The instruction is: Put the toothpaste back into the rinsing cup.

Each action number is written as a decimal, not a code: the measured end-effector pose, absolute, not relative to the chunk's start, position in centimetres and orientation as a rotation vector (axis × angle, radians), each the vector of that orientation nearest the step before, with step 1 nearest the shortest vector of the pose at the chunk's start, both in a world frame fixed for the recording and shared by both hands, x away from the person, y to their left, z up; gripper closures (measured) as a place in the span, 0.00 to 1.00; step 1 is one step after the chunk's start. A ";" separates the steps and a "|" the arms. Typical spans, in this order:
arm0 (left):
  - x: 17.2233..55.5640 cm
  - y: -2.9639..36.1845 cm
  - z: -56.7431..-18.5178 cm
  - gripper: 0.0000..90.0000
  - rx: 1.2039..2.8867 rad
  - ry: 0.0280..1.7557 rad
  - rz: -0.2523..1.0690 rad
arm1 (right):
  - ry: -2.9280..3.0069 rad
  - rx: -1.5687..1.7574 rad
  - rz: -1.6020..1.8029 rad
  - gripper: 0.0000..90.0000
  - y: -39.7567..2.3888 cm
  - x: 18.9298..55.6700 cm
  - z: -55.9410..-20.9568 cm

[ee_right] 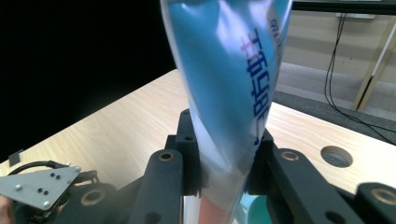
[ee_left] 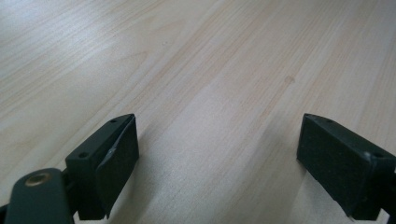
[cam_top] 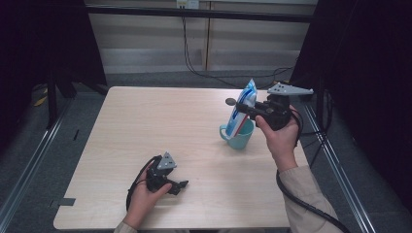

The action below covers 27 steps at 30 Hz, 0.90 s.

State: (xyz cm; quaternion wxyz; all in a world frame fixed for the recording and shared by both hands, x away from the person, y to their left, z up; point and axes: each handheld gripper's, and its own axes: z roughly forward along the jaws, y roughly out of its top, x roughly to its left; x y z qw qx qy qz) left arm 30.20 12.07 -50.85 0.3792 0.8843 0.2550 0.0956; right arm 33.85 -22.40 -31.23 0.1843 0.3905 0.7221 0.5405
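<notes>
Here, the right gripper (cam_top: 247, 110) clamps a blue tube (cam_top: 241, 109) upright above the mug (cam_top: 238, 136). The left gripper (cam_top: 179, 185), jaws wide and empty, rests on the table (cam_top: 145, 121) well left of the mug.

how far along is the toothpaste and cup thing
Done: the right hand-held gripper is shut on the toothpaste tube. In hand: the tube stands tilted with its lower end inside the teal cup, still gripped. Left: letting go of it, if the cup is where it belongs. The left hand-held gripper rests open on the table, holding nothing.
</notes>
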 end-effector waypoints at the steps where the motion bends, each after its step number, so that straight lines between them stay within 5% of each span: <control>1: 30.2 12.1 -50.9 0.14 2.259 0.651 0.244 | 2.031 1.106 1.524 0.81 -22.5 33.9 -31.2; 27: 30.2 12.0 -50.9 0.14 2.256 0.655 0.242 | 1.987 1.130 1.442 0.81 -22.8 36.4 -30.3</control>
